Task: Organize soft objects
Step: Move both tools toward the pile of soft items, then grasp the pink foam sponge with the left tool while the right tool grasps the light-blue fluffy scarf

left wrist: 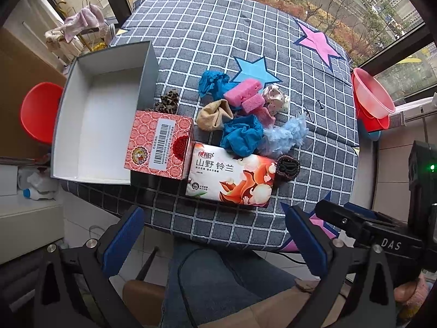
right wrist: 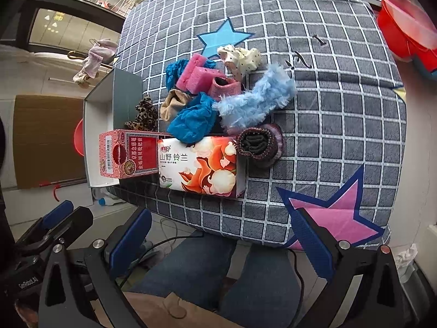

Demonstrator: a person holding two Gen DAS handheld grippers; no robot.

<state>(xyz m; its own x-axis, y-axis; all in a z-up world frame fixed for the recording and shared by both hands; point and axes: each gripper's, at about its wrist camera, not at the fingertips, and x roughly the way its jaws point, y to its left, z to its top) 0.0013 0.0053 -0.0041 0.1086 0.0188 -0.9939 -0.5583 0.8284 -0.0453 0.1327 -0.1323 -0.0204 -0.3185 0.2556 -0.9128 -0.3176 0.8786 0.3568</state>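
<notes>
A pile of soft things lies mid-table: pink sponges (left wrist: pixel 244 93) (right wrist: pixel 194 74), blue crumpled cloths (left wrist: pixel 240 135) (right wrist: pixel 192 119), a beige sock (left wrist: pixel 214 116), a fluffy light-blue piece (left wrist: pixel 286 135) (right wrist: pixel 258 99), a polka-dot cloth (left wrist: pixel 275 99) (right wrist: pixel 241 57), a leopard scrunchie (left wrist: pixel 168 101) (right wrist: pixel 143 114) and a dark rolled sock (left wrist: pixel 286 168) (right wrist: pixel 258 143). An open white box (left wrist: pixel 95 125) (right wrist: pixel 98 114) stands at the left. My left gripper (left wrist: pixel 214 240) and right gripper (right wrist: pixel 221 240) are both open and empty, held off the table's near edge.
A red patterned carton (left wrist: pixel 159 145) (right wrist: pixel 128 154) and a tissue pack (left wrist: pixel 232 177) (right wrist: pixel 199 164) lie at the near table edge. Red basins (left wrist: pixel 371 101) (right wrist: pixel 409 30) sit at the right. A red stool (left wrist: pixel 39 112) stands left. The person's legs are below.
</notes>
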